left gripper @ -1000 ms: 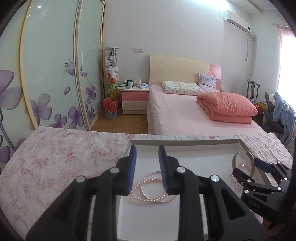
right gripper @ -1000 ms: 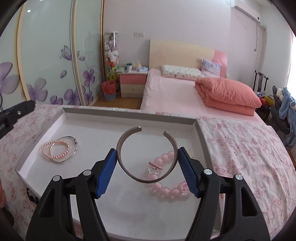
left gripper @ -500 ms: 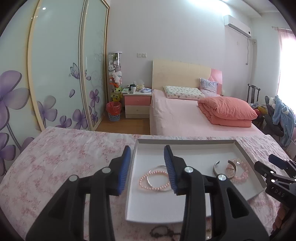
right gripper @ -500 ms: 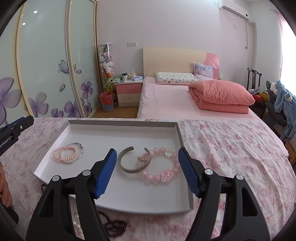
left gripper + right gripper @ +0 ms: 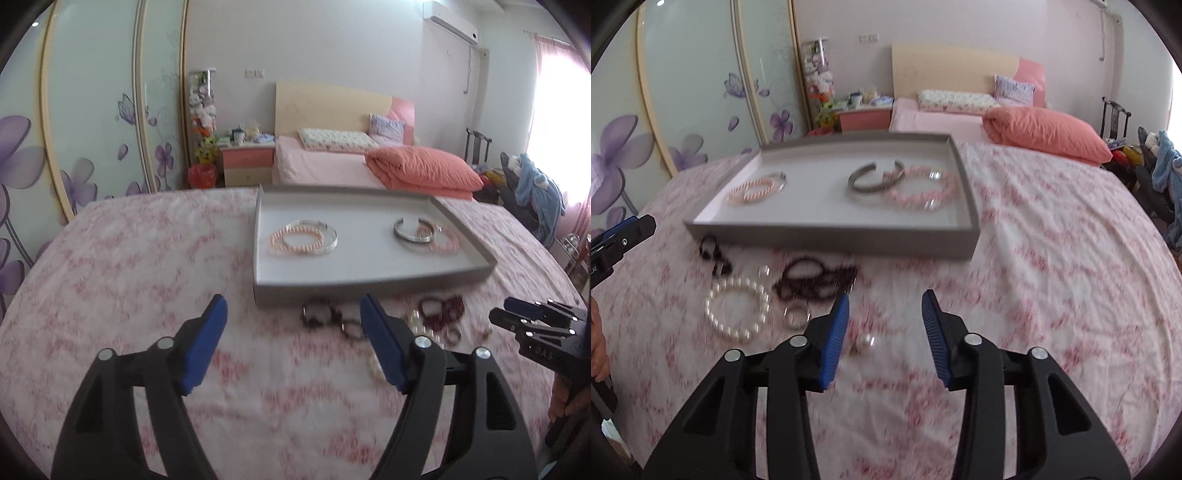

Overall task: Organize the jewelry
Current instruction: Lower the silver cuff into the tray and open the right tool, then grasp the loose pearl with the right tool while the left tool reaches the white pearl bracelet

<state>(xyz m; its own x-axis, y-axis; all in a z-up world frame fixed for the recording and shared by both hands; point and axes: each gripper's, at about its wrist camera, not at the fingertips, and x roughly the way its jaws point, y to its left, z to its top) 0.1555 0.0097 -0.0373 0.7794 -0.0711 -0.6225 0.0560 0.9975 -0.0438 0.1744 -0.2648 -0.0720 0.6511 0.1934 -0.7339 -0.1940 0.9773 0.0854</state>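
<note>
A grey tray (image 5: 369, 286) (image 5: 831, 236) lies on the floral bedspread. It holds a pink pearl bracelet with a silver bangle (image 5: 301, 240) (image 5: 755, 188), a silver cuff (image 5: 412, 230) (image 5: 875, 179) and a pink bead bracelet (image 5: 445, 242) (image 5: 923, 190). In front of the tray lie a dark bead bracelet (image 5: 319, 315) (image 5: 714, 253), a dark red strand (image 5: 441, 308) (image 5: 816, 280), a white pearl bracelet (image 5: 737, 308), a ring (image 5: 796, 315) and a pearl earring (image 5: 864, 341). My left gripper (image 5: 291, 301) hovers short of the tray, jaws opening, empty. My right gripper (image 5: 885, 295) hangs beside the loose pieces, jaws closing on nothing.
The pink floral bedspread (image 5: 1052, 258) stretches wide to the right of the tray and to its left (image 5: 129, 258). Beyond it stand a bed with an orange quilt (image 5: 421, 170), a nightstand (image 5: 247, 162) and flowered wardrobe doors (image 5: 92, 110). A hand (image 5: 569, 398) holds the right gripper.
Both grippers drew back from the tray toward the near side. The right gripper let go of the silver cuff, which now lies in the tray. Left jaws widened, right jaws narrowed.
</note>
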